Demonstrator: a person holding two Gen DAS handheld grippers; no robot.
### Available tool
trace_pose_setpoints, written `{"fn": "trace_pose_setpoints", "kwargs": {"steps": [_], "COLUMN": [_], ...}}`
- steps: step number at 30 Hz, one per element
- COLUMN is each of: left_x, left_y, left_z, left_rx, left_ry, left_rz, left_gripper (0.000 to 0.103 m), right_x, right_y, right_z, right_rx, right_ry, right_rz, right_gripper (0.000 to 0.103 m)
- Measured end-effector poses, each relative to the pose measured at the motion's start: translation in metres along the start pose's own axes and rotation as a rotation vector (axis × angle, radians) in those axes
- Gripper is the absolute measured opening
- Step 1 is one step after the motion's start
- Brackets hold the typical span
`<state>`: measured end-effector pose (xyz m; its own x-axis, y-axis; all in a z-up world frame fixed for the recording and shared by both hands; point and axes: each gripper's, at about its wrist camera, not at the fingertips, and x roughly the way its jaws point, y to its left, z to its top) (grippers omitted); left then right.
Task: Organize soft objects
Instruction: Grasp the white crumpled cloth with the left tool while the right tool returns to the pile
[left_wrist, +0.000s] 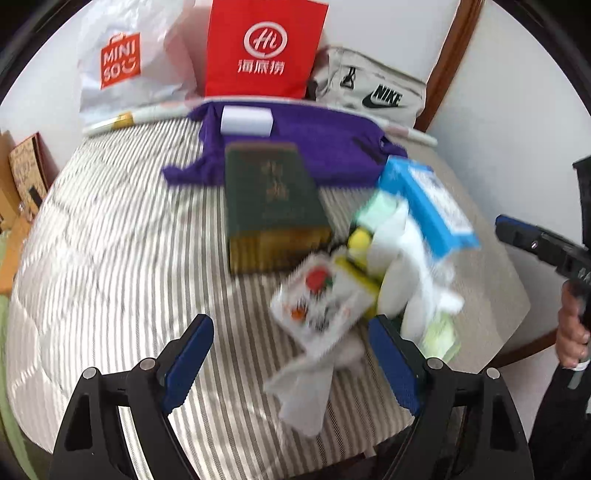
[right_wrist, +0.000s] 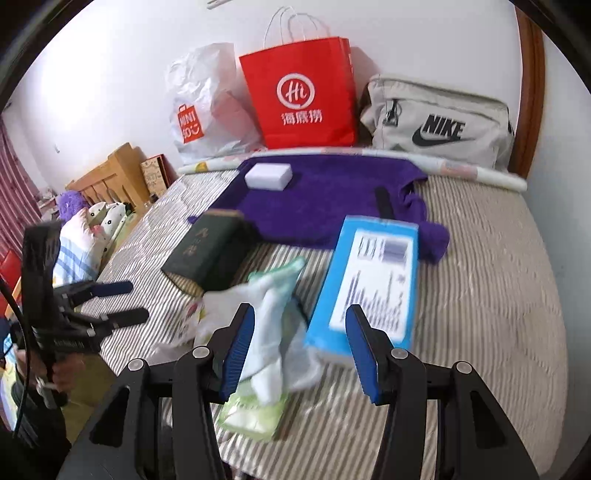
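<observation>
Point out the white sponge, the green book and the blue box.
white sponge (right_wrist: 268, 176), right wrist view, middle of its top face.
green book (left_wrist: 272, 192), left wrist view, centre of its front cover.
blue box (right_wrist: 373, 280), right wrist view, on its white label.

From the left wrist we look low across the striped bed (left_wrist: 110, 236) toward the wall; from the right wrist, likewise, further right. Both 2 views share the green book (left_wrist: 273, 199) (right_wrist: 207, 251) and red bag (left_wrist: 262, 48) (right_wrist: 306, 96).
</observation>
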<state>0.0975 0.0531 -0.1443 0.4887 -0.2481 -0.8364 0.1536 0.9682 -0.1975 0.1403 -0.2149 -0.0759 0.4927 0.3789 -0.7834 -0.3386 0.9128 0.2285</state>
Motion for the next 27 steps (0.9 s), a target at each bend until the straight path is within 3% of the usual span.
{"fn": "trace_pose_setpoints", "kwargs": {"steps": [6,12,15,18,22,24,27], "left_x": [0.022,0.045,0.048,0.048,0.039,0.033,0.024], "left_y": [-0.015,-0.029,-0.043,-0.052,-0.046,-0.038,-0.031], "left_z": [-0.024,-0.025,-0.031,-0.036,-0.038,-0.038,-0.042], "left_rx": [0.06,0.08,0.137,0.191,0.167,0.142,0.136], "left_ry": [0.014,0.023,-0.019,-0.058,-0.074,-0.07,-0.081], "left_rz": [0.034,-0.001,0.047,0.124,0.104,0.062,0.057], "left_gripper": [0.085,0.085,0.085,0.07,0.032,0.032,0.032], "right_x": [0.007,-0.001,-0.002,0.003,0.011,0.012,0.014], "right_y": [0.0,-0.011,-0.014,-0.018,-0.02,-0.017,-0.015], "right_z": [-0.028,-0.035,-0.039,-0.041,-0.046,-0.048,-0.05], "right_rx": [0.019,0.051,0.056,0.06,0.075,0.075,0.066], "right_ry": [0.043,0.031,0.028,0.042,0.06,0.064,0.068], "right_rz": [-0.003,-0.021,-0.029,-0.038,-0.031,-0.025,-0.018], "right_gripper": [0.051,0.051,0.051,0.051,0.051,0.051,0.051]}}
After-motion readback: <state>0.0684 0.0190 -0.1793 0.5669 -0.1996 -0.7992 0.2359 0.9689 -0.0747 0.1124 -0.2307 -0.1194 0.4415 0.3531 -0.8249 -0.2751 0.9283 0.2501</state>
